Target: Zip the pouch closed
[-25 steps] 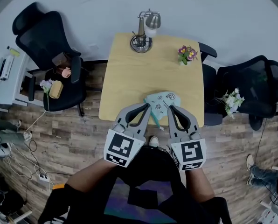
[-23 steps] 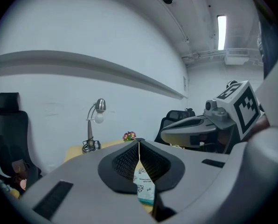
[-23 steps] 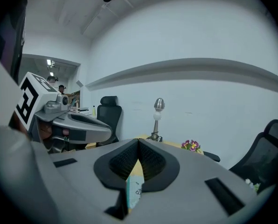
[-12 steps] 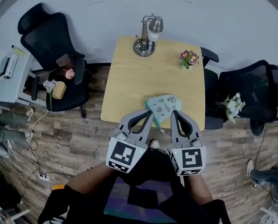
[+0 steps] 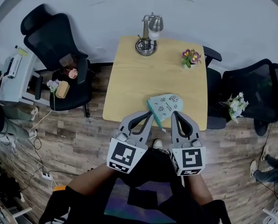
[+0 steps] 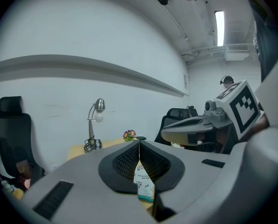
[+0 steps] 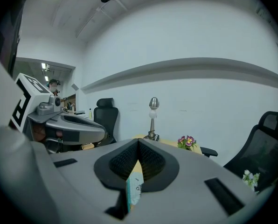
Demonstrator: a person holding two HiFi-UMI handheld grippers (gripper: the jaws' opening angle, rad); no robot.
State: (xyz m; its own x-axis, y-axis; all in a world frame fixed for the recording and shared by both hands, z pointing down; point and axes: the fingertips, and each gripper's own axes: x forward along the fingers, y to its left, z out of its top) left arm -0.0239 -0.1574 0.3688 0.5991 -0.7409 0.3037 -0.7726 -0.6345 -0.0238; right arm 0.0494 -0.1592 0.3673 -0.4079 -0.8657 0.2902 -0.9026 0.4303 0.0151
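While pouch (image 5: 164, 105) lies over near edge of bench (image 5: 129, 78), left hand-held gripper (image 5: 151, 113) pinches its left corner, jaws pressed together. Right hand-held gripper (image 5: 173, 113) clamped likewise on its near right edge. Lamp (image 5: 148, 31), flowers (image 5: 189, 57) at far side.

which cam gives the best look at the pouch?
Head view. The whole pouch shows there, lying on the table near its front edge, with its print and teal zip edge visible. The left and right gripper views each show only a narrow strip of it through the gap under the closed jaw tips.
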